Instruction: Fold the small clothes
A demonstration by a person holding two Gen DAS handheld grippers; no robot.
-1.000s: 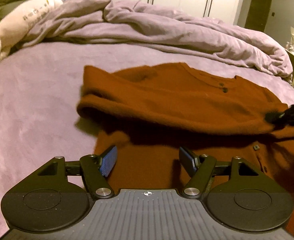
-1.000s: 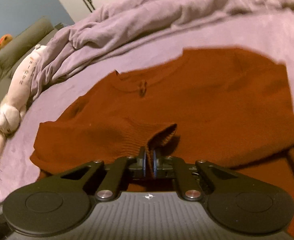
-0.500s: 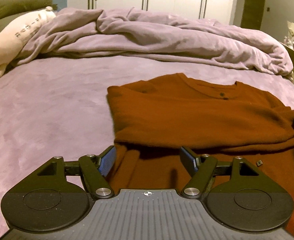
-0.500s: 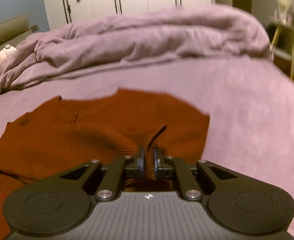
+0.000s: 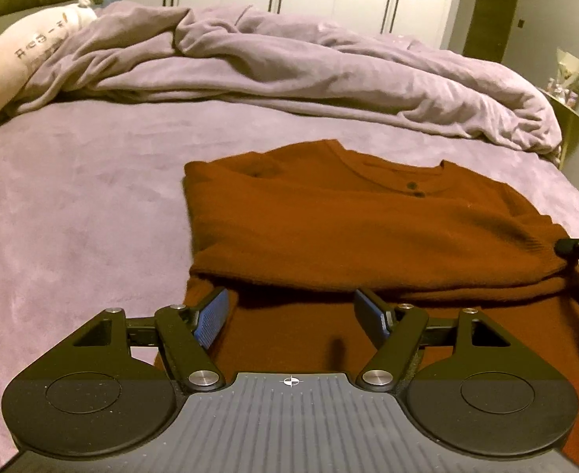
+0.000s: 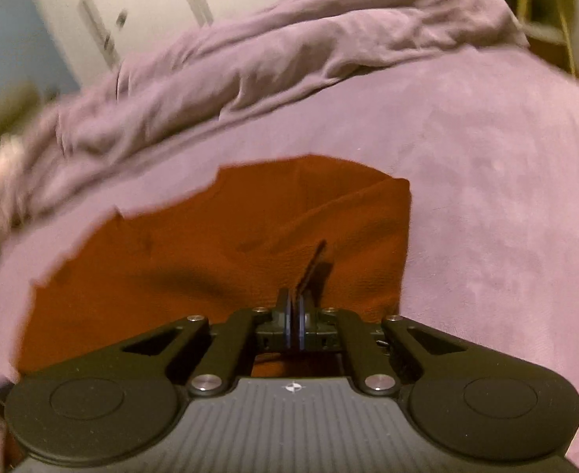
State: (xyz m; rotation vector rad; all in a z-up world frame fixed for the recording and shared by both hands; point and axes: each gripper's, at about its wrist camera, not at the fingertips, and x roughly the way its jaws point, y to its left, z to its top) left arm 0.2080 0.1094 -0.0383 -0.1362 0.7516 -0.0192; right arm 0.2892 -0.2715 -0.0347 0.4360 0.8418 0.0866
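Rust sweater (image 5: pixel 352 216) on bed (image 5: pixel 80 205): soft, limp knit, best gripped at edges. Right gripper (image 6: pixel 294 311) jaws clamped on its fold; left gripper (image 5: pixel 291 315) jaws apart, empty.

both wrist views low over bed (image 5: pixel 72 197), facing duvet (image 5: pixel 289 67); share sweater (image 5: pixel 348 228).

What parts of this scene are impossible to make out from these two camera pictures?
- Rust-brown knit sweater: near hem hidden behind left gripper body, left view.
- Fabric pinched by right gripper: which edge is unclear, right view, blurred.
- Cream plush toy: cut off by left edge; lettering unreadable.
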